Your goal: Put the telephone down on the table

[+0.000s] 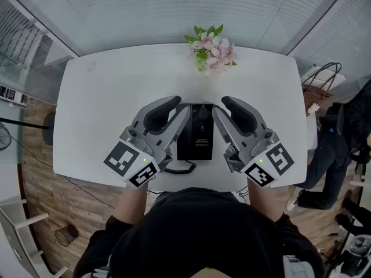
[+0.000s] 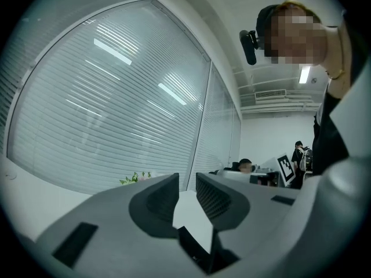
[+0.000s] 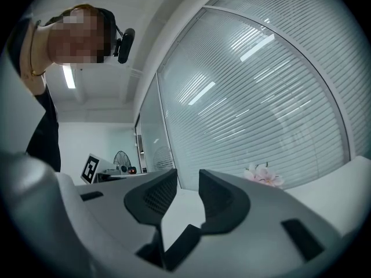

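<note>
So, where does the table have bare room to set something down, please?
The table is bare left of the left hand-held gripper, right of the right hand-held gripper, and either side of the flowers. The near middle is crowded: telephone, cord.

Black telephone on white, pink blossoms above

The telephone [image 1: 195, 131] and its cord [image 1: 181, 168] are black on the plain white table [image 1: 104, 97]. The flowers [image 1: 212, 50] at top centre are pink and white with green leaves. The left gripper [image 1: 182, 103] and right gripper [image 1: 219, 104] are grey, black inside the jaws, with black-and-white square markers. The floor [image 1: 35, 155] at left is brown wood-grain.
</note>
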### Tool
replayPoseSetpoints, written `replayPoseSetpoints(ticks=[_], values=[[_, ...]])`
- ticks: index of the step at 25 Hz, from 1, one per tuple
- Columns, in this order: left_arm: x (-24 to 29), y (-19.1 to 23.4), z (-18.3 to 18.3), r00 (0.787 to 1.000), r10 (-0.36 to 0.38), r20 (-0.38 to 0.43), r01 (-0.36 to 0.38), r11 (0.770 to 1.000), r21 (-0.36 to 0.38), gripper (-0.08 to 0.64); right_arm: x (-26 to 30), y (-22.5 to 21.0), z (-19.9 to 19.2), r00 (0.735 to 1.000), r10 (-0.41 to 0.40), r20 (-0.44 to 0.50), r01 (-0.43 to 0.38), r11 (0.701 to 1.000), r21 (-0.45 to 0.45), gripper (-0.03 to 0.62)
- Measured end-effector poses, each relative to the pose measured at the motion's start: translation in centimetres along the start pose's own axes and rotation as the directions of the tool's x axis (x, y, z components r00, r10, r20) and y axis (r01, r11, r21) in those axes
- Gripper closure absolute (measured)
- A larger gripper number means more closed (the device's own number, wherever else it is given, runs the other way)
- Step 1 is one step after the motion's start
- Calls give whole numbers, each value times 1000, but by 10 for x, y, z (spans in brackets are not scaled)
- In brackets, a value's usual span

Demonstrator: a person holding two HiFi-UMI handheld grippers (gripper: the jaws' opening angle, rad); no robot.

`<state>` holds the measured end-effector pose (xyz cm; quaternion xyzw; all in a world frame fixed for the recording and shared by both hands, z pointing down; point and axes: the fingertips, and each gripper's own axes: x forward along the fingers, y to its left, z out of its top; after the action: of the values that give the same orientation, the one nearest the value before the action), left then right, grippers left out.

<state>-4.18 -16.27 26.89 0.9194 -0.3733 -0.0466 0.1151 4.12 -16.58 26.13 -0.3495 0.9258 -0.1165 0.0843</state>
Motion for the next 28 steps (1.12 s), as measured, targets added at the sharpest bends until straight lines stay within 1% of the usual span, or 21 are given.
replayPoseSetpoints(ticks=[3, 13, 20, 28], values=[[0, -1, -1, 1000, -7, -2, 7, 1000, 6, 479, 0, 0, 0, 1000, 2, 1, -2, 1000, -3, 480], [-1, -7, 2, 1000, -24, 3, 24, 1000, 20, 528, 0, 3, 1, 1000, 2, 4, -2, 1000, -13, 528], [0, -8, 0, 999, -33, -5, 33, 999, 27, 545, 0, 3, 1, 1000, -8, 4, 8, 1000, -24, 557], [0, -9, 0, 1000, -28, -3, 28, 999, 29, 546, -1, 4, -1, 1000, -15, 2, 15, 999, -45, 584]])
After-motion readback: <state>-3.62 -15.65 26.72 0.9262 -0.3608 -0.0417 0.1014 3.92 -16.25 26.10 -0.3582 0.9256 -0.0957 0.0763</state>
